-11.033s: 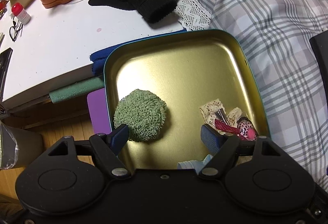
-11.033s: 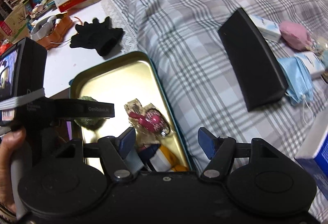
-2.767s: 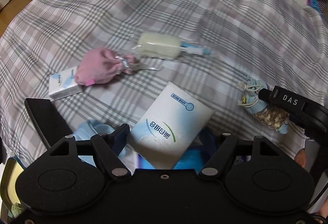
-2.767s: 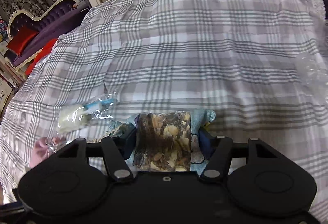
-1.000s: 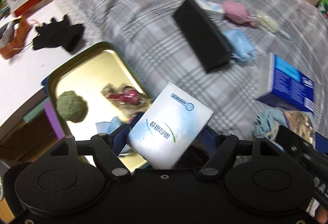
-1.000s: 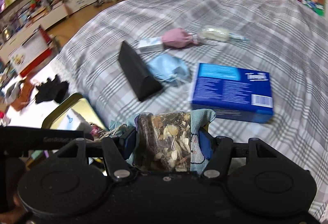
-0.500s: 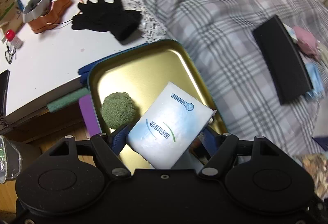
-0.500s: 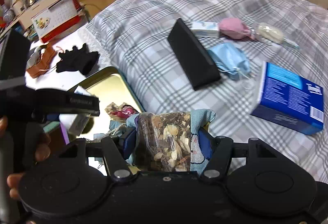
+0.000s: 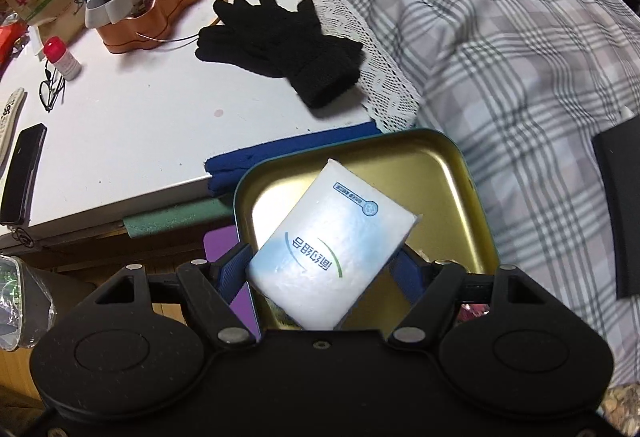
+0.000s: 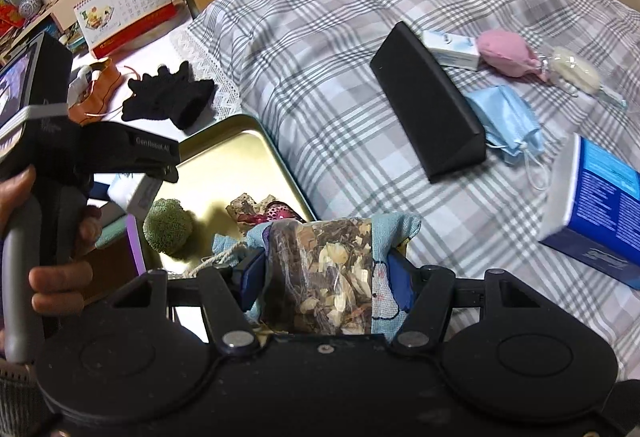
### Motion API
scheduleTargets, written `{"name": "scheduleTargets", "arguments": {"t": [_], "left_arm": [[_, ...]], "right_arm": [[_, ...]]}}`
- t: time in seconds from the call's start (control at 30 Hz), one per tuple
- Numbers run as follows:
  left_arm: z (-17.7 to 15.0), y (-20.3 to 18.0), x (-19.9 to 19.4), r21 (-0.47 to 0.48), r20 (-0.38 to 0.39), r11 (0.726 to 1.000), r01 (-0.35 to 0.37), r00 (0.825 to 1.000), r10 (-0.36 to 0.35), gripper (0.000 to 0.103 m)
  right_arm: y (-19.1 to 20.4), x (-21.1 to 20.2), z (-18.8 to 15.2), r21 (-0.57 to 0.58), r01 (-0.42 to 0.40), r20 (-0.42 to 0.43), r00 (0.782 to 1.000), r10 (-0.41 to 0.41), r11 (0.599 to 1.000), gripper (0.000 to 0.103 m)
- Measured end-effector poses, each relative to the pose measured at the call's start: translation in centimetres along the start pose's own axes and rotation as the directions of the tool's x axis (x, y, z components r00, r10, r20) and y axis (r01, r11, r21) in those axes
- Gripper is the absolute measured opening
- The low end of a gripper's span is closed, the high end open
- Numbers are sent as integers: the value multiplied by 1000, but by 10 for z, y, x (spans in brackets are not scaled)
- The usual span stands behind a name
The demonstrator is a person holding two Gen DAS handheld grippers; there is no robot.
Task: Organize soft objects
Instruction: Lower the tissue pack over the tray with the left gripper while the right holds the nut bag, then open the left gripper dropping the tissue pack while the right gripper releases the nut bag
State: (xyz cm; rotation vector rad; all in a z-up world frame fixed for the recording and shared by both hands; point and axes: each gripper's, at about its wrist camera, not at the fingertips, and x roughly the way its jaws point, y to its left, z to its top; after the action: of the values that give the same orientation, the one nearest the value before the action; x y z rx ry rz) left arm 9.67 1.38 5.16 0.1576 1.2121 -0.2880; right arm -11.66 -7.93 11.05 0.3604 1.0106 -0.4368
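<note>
My left gripper [image 9: 320, 269] is shut on a white tissue pack [image 9: 334, 251] with blue print, held just above the gold tin tray [image 9: 460, 173] at the bed's edge. My right gripper [image 10: 324, 277] is shut on a light blue sachet [image 10: 324, 265] filled with dried flowers, over the tray's near end. In the right wrist view the tray [image 10: 224, 165] holds a green knitted ball [image 10: 167, 225] and a small lace and red trinket bundle [image 10: 264, 211]. The left gripper's body [image 10: 128, 149] shows at the left there, with a hand on its handle.
Black gloves [image 9: 276, 45] and an orange tin [image 9: 148, 13] lie on the white table [image 9: 120, 125]. On the plaid bedspread [image 10: 340, 49] are a black case [image 10: 428, 101], blue face masks [image 10: 508, 123], a pink pouch [image 10: 508, 53], a small white box [image 10: 452, 47] and a blue box [image 10: 600, 205].
Both grippers have swung from over the bed toward the tin tray and come lower. The tissue pack now hangs over the tray's inside, and the sachet sits above its near end.
</note>
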Motion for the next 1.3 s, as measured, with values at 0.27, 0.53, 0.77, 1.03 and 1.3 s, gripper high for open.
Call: {"name": "scheduleTargets", "arguments": {"t": [0.27,0.53,0.77,1.03,1.3], "left_arm": [[10,2,32,-30,-63,999,15,998,-16,70],[21,-2,31,-54,-55,998,23,998,-26,71],[22,-2,32,-58,-66,998,25,997,-29,82],[19,-6,35,-53,-90,997,49,995,-54,84],[14,-10,40,-47,-128,998,52,990,-58,84]], "right_arm": [[17,29,14,-42,-19,-48,999,17,999,62],[36,53,30,-77,-49,-83,996,42,996,62],[49,58,42,-93,-102,-72,993,96,990,71],[39,64,37,-72,-92,-92,992,85,993,71],[28,69,23,-49,-74,-133,989,67,996,71]]}}
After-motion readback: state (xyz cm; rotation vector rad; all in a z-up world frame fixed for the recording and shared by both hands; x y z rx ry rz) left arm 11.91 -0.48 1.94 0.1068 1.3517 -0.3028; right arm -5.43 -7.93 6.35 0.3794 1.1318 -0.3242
